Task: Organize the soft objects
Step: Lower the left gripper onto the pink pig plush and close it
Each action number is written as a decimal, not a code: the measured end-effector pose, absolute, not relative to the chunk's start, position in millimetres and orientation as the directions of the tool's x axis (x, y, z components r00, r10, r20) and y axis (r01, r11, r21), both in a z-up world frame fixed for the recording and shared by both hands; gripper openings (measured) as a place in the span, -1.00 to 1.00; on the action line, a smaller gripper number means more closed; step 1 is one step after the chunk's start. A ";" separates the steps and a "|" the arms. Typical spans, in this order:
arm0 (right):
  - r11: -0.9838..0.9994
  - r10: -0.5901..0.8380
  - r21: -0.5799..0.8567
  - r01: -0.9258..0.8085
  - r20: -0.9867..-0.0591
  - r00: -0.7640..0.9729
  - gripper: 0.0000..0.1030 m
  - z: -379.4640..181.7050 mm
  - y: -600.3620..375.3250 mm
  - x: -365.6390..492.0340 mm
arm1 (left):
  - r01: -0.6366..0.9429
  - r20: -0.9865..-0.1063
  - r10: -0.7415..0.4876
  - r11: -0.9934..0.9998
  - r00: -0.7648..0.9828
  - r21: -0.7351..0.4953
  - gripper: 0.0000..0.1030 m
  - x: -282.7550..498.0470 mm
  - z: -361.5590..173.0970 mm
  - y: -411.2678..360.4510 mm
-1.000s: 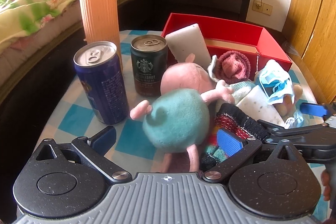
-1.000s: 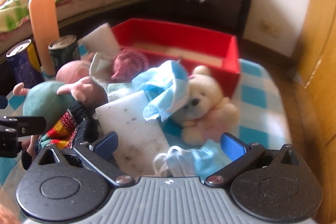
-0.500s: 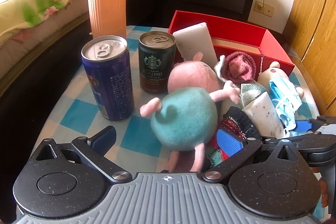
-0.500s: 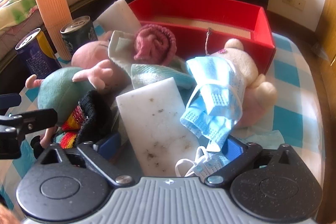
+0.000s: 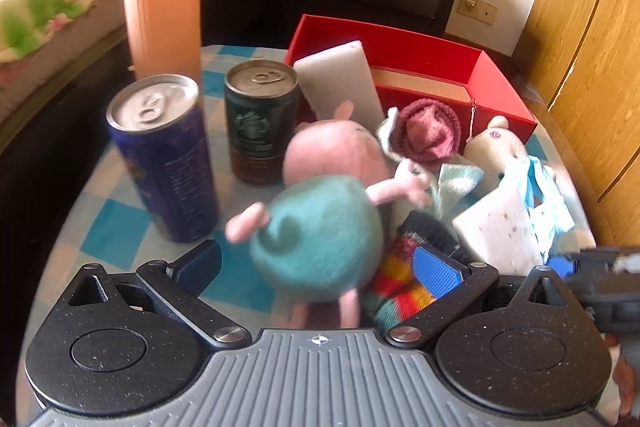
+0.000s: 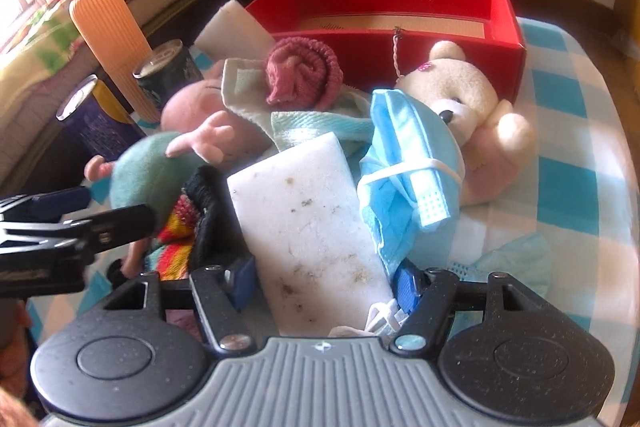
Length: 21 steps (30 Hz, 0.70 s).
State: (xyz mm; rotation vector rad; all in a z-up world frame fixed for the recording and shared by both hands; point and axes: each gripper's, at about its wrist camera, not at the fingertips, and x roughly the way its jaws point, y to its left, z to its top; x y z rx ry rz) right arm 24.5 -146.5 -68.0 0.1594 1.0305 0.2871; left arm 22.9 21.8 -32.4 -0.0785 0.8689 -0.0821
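Two cans (image 5: 164, 155) stand left on the checked table (image 5: 108, 227). Left gripper (image 5: 316, 263), jaws apart, straddles the plush pig (image 5: 320, 231). Right gripper (image 6: 324, 281) is clamped on the sponge (image 6: 308, 227), before the red box (image 6: 504, 27).

The right gripper (image 6: 322, 285) pinches a speckled white sponge (image 6: 308, 223); the mask (image 6: 408, 179) and bear (image 6: 460, 107) lie beside the sponge.

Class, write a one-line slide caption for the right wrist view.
Right claw closing around a white sponge amid plush toys, with a red box behind.
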 end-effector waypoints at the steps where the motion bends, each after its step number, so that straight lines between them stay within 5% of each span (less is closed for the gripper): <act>1: 0.950 0.312 0.269 -0.158 -0.818 0.483 -0.13 -66.0 -147.6 23.3 | 0.035 -0.764 -0.102 0.994 0.637 -0.104 0.90 27.8 -34.1 20.3; 21: 0.923 0.372 0.374 -0.093 -0.800 0.470 -0.13 -64.1 -175.6 16.9 | -0.036 -0.864 -0.004 0.999 0.504 -0.026 0.89 101.4 -67.9 -3.9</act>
